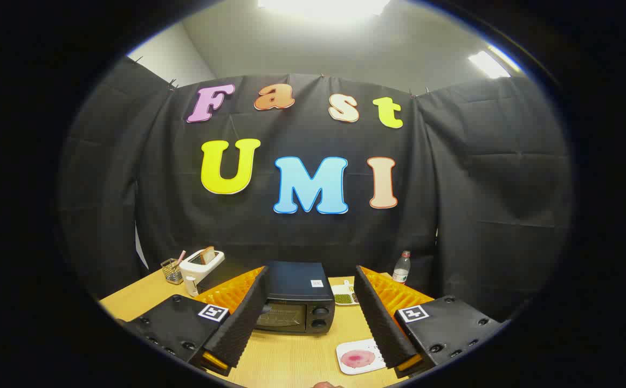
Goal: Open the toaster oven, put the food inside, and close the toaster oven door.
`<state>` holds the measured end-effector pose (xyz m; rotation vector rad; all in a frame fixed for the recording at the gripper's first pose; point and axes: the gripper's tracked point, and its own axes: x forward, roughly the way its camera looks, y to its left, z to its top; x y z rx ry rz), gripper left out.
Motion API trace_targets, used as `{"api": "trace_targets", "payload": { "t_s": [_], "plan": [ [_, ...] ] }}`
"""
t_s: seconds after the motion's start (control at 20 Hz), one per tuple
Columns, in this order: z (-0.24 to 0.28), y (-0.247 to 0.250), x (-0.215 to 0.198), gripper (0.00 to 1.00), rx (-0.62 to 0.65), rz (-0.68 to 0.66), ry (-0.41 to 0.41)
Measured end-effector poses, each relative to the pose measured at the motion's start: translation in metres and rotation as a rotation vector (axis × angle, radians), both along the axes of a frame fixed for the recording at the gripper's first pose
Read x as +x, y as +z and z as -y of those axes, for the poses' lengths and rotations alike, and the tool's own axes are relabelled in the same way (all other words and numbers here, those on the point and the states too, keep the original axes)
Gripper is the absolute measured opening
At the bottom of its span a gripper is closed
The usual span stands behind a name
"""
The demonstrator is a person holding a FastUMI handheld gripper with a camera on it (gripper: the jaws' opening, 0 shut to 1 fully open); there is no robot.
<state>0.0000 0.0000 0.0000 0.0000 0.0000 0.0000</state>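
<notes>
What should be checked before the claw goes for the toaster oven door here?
1. Claw open, nothing held: ok.
2. Toaster oven sits ahead between the fingers: ok.
3. Oven door shut, not yet opened: ok as start.
4. Door handle location: cannot tell, too small.
5. Food lies on the white plate by the right finger, outside the oven: ok.
6. Wooden table between claw and oven free of obstacles: ok.
</notes>
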Motion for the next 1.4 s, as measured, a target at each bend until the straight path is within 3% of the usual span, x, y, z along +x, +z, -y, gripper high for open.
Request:
{"api": "trace_targets", "payload": {
  "t_s": [0.7, 1.4],
  "plan": [
    [-0.022, -0.006, 0.011, 0.98, 0.002, -0.036, 0.025],
    [-0.027, -0.029, 0.052, 0.98, -0.021, -0.141, -0.019]
  ]
}}
